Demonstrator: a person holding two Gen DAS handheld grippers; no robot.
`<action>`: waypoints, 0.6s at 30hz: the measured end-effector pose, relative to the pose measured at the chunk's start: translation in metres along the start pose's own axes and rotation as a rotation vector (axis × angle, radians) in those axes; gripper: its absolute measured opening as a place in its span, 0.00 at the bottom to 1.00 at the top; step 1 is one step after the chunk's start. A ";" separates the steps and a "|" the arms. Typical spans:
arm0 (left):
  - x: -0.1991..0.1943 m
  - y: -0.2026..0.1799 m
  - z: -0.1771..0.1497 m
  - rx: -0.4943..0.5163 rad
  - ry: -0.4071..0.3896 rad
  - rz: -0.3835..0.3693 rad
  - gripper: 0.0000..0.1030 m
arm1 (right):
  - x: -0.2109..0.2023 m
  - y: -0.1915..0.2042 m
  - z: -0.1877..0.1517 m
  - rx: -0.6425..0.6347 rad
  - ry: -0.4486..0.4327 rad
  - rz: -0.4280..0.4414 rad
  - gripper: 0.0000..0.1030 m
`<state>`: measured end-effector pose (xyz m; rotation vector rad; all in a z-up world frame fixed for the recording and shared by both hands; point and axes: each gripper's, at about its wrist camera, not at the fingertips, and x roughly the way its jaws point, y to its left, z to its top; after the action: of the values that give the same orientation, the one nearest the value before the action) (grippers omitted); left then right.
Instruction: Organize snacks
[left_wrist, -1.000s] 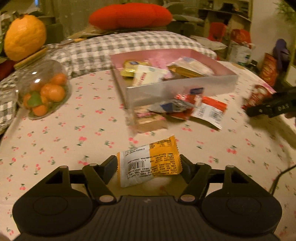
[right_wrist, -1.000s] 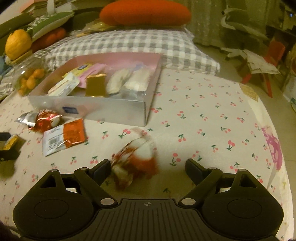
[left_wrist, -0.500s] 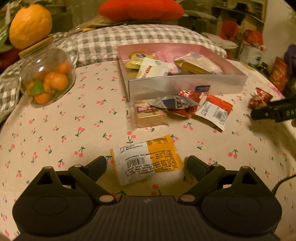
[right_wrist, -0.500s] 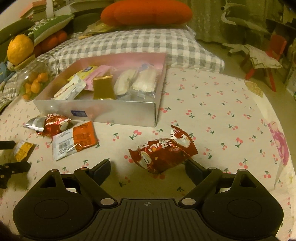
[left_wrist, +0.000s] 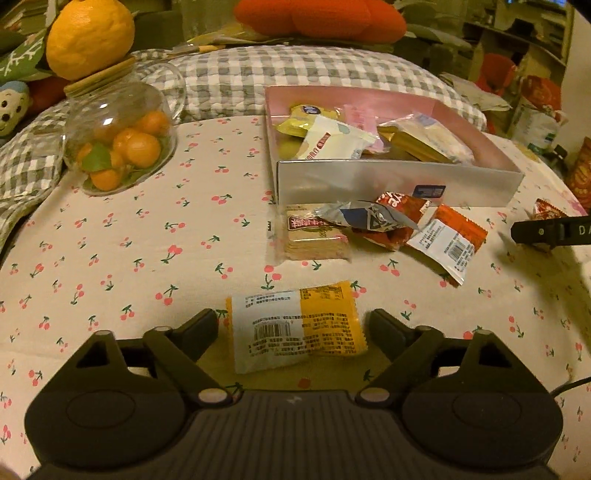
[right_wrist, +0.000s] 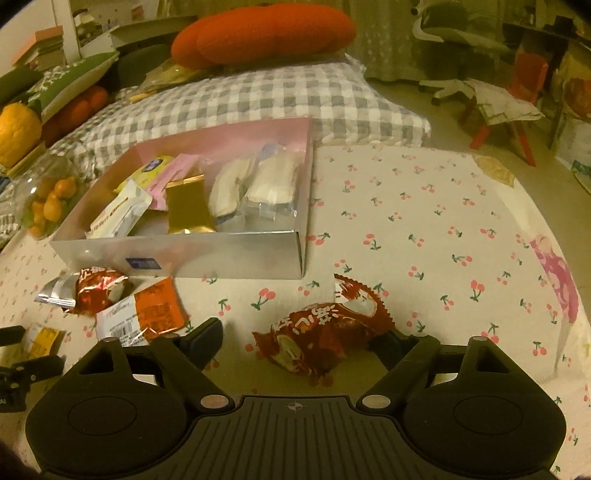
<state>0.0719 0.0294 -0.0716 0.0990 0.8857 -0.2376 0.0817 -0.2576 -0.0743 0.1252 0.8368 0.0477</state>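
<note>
A silver box with a pink inside (left_wrist: 399, 184) (right_wrist: 177, 254) holds several snack packets. My left gripper (left_wrist: 293, 326) is open, with a yellow and white packet (left_wrist: 295, 326) lying on the cloth between its fingers. My right gripper (right_wrist: 301, 338) is open, with a red crinkled packet (right_wrist: 321, 332) lying between its fingers, close to the right finger. In front of the box lie a beige biscuit packet (left_wrist: 314, 236), a silver and red wrapper (left_wrist: 373, 218) and an orange and white packet (left_wrist: 448, 242) (right_wrist: 144, 314).
A glass jar of small oranges (left_wrist: 118, 144) stands at the left with a large orange fruit (left_wrist: 90, 35) on its lid. A grey checked pillow (right_wrist: 258, 96) lies behind the box. The cherry-print cloth (right_wrist: 424, 221) covers the table.
Both grippers have opened and let go of their packets, which now lie on the cloth. Both have drawn back a little.
</note>
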 end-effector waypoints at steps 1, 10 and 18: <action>-0.001 0.000 0.001 -0.001 -0.001 0.002 0.75 | 0.000 0.001 0.000 0.000 -0.001 -0.001 0.78; -0.006 -0.003 0.001 0.018 -0.012 -0.001 0.61 | -0.003 0.006 0.003 -0.027 0.006 0.020 0.40; -0.010 0.000 0.005 -0.012 -0.006 -0.012 0.53 | -0.011 0.017 0.006 -0.049 0.002 0.061 0.39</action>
<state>0.0698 0.0297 -0.0610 0.0820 0.8814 -0.2440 0.0784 -0.2427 -0.0598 0.1051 0.8328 0.1255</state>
